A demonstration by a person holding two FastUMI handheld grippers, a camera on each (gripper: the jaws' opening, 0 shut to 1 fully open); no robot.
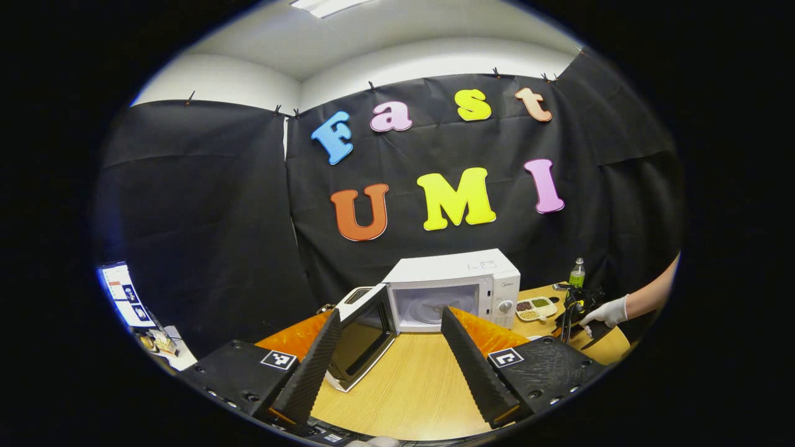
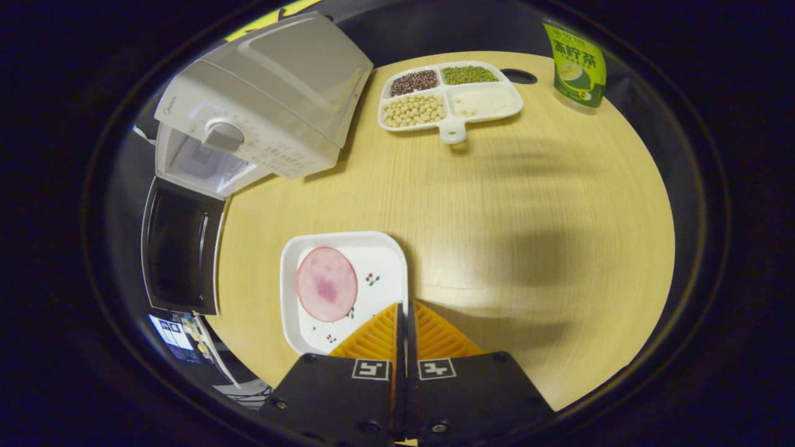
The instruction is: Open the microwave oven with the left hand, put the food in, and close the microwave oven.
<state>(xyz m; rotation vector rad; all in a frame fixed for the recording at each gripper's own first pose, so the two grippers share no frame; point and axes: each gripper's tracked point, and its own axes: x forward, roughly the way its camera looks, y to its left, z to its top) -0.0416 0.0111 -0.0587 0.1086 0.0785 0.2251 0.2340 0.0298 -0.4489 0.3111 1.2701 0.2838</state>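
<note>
The white microwave (image 1: 453,279) stands at the back of the round wooden table, its dark-windowed door (image 1: 360,338) swung wide to the left and the cavity showing. My left gripper (image 1: 391,313) hangs open in front of that opening with nothing between its fingers. In the right gripper view, a white square plate (image 2: 372,261) carries a round pink slice of meat (image 2: 326,284). My right gripper (image 2: 405,305) is shut on the plate's right rim. The microwave (image 2: 273,105) and its open door (image 2: 180,248) lie beyond the plate to the left.
A white divided tray (image 2: 453,130) of beans and grains lies beside the microwave, with a green drink bottle (image 2: 574,62) near the table's far edge. A gloved hand (image 1: 605,310) holds the other gripper at the right. A lit screen (image 1: 124,295) stands off the table's left.
</note>
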